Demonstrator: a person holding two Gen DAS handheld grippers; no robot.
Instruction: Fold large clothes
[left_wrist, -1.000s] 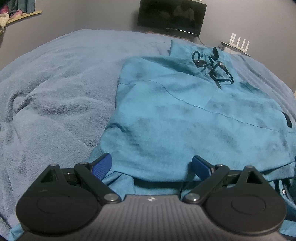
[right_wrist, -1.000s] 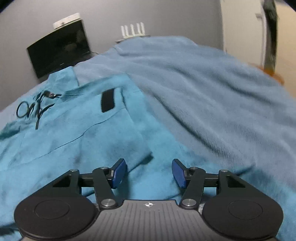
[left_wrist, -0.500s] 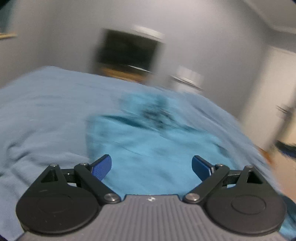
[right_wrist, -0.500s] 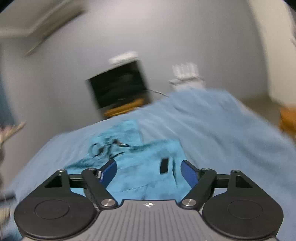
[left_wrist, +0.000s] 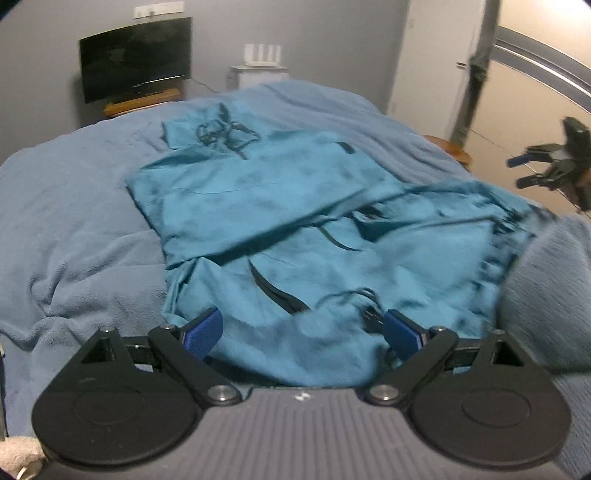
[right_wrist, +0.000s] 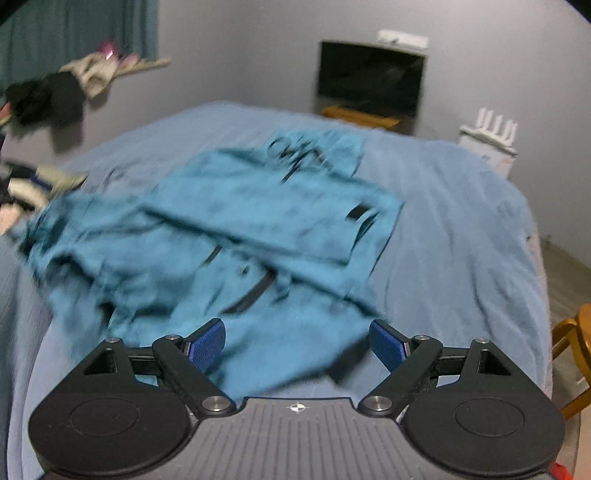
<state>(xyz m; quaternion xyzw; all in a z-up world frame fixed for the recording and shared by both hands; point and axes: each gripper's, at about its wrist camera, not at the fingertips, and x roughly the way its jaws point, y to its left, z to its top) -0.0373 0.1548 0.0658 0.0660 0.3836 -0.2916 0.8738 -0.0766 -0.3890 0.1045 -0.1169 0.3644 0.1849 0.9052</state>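
Note:
A large teal garment (left_wrist: 295, 221) with black drawstrings and black pocket trims lies partly folded on a bed covered by a blue blanket (left_wrist: 74, 221). It also shows in the right wrist view (right_wrist: 240, 229), blurred. My left gripper (left_wrist: 303, 332) is open and empty, held above the garment's near edge. My right gripper (right_wrist: 297, 343) is open and empty, above the garment's near hem; it also shows far right in the left wrist view (left_wrist: 546, 170), raised off the bed's side.
A dark TV (left_wrist: 136, 55) stands on a wooden stand by the far wall, with a white router (left_wrist: 260, 51) on a cabinet beside it. Clothes (right_wrist: 55, 92) lie on a shelf at the left. A wooden chair (right_wrist: 572, 350) stands right of the bed.
Both grippers have pulled back and risen from the garment. The right jaws have opened wider. The garment's lower part now lies rumpled in front of the folded part.

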